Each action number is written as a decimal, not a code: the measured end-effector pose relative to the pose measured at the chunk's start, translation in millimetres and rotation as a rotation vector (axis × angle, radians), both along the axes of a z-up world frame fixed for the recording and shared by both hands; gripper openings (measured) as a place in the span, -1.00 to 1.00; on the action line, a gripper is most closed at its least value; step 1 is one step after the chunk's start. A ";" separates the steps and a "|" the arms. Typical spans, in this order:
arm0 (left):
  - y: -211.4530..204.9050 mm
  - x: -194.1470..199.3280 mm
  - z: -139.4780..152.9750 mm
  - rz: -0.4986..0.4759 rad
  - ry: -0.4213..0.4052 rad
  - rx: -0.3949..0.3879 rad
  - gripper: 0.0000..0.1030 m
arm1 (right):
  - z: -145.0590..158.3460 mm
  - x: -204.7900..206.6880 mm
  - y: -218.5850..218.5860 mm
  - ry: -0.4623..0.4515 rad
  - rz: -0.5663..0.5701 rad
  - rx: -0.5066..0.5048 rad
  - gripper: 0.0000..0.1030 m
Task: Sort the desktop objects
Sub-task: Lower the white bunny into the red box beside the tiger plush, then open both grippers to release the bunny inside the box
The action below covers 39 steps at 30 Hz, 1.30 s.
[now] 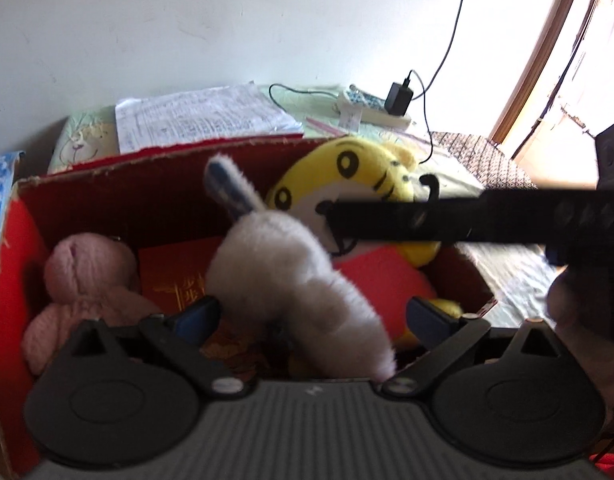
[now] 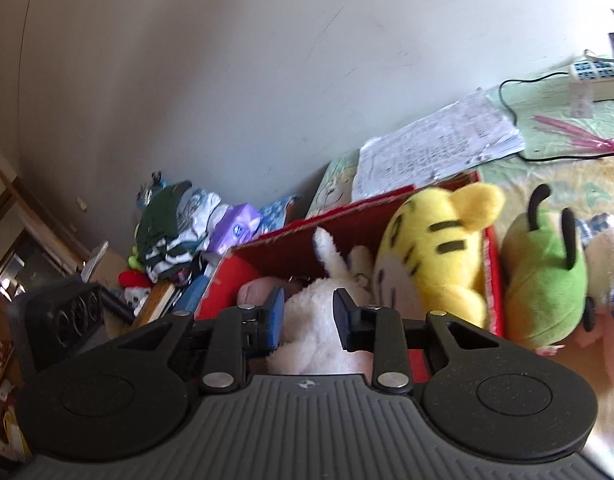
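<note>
A red cardboard box [image 1: 127, 188] stands in front of me. It holds a pink knitted plush [image 1: 87, 284] at the left and a yellow tiger plush [image 1: 363, 172] at the right. A white rabbit plush [image 1: 283, 276] leans between them, ear up. My left gripper [image 1: 315, 314] is open over the box's near edge, its fingers wide on either side of the rabbit. My right gripper [image 2: 309, 316] has the white rabbit [image 2: 311, 328] filling the gap between its pads. One of its fingers [image 1: 387, 224] reaches in from the right in the left wrist view.
A green plush [image 2: 543, 280] and a pale pink plush [image 2: 607, 280] lie outside the box at its right. A paper stack [image 1: 203, 116] and a power strip [image 1: 371, 108] with cables lie behind it. Folded clothes [image 2: 167, 236] and a purple tissue pack [image 2: 235, 228] sit left of it.
</note>
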<state>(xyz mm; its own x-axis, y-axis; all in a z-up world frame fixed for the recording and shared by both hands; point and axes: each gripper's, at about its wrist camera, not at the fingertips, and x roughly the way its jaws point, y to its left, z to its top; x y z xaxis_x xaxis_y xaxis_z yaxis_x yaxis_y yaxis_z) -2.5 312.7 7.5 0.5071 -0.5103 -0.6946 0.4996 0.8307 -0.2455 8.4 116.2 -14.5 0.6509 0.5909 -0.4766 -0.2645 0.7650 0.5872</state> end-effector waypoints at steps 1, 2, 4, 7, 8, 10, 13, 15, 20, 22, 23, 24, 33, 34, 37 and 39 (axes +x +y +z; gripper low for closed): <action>-0.9 1.5 -0.8 0.000 0.001 0.000 0.94 | -2.9 2.1 3.0 0.019 0.004 -0.016 -0.42; -2.5 3.5 -2.0 0.000 0.001 0.004 0.94 | -6.1 4.1 4.9 0.038 0.008 -0.026 -0.42; -6.0 6.2 -2.6 0.003 -0.001 0.011 0.94 | -12.1 7.9 6.9 0.086 0.009 -0.036 -0.42; -5.7 8.9 0.8 -0.008 -0.009 -0.001 0.94 | -18.6 11.1 4.6 0.144 -0.015 -0.046 -0.44; -6.6 10.6 3.7 -0.015 -0.018 -0.003 0.94 | -21.0 11.5 1.2 0.162 -0.023 -0.024 -0.44; -8.3 11.8 8.8 -0.031 -0.048 0.008 0.94 | -23.7 14.7 -7.8 0.197 -0.039 0.050 -0.55; -13.2 9.8 13.8 -0.063 -0.092 0.040 0.94 | -25.5 18.0 -8.6 0.223 -0.048 0.087 -0.61; -15.5 7.9 13.4 -0.070 -0.108 0.058 0.96 | -25.9 18.0 -3.7 0.226 -0.048 0.079 -0.60; -9.7 8.4 5.8 -0.055 -0.074 0.053 0.96 | -27.6 18.5 3.9 0.237 -0.028 0.060 -0.59; -8.2 8.2 2.5 -0.048 -0.057 0.051 0.96 | -26.2 17.6 9.0 0.227 -0.027 0.010 -0.57; -8.9 7.8 1.7 -0.044 -0.058 0.054 0.96 | -25.3 17.2 10.4 0.219 -0.030 -0.005 -0.55; -10.0 6.8 2.1 -0.042 -0.062 0.055 0.96 | -24.7 16.3 10.3 0.212 -0.031 -0.013 -0.50; -9.7 2.0 13.7 -0.052 -0.069 -0.006 0.97 | -6.7 10.3 -8.0 0.078 -0.069 0.013 -0.51; -11.0 2.6 12.8 -0.051 -0.067 -0.001 0.97 | -6.0 10.2 -7.5 0.063 -0.061 0.021 -0.51; -14.1 0.8 13.1 -0.058 -0.079 0.021 0.97 | -8.2 15.2 0.4 0.062 -0.026 0.025 -0.58; -11.8 0.5 13.9 -0.061 -0.074 0.012 0.97 | -11.9 20.5 1.9 0.086 -0.025 0.023 -0.61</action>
<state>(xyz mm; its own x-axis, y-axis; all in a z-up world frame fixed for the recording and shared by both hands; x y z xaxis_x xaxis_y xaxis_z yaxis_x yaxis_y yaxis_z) -2.1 300.9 21.4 0.5252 -0.5335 -0.6629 0.5657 0.8009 -0.1964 28.9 118.1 -26.4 0.6229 0.5864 -0.5178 -0.1938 0.7569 0.6241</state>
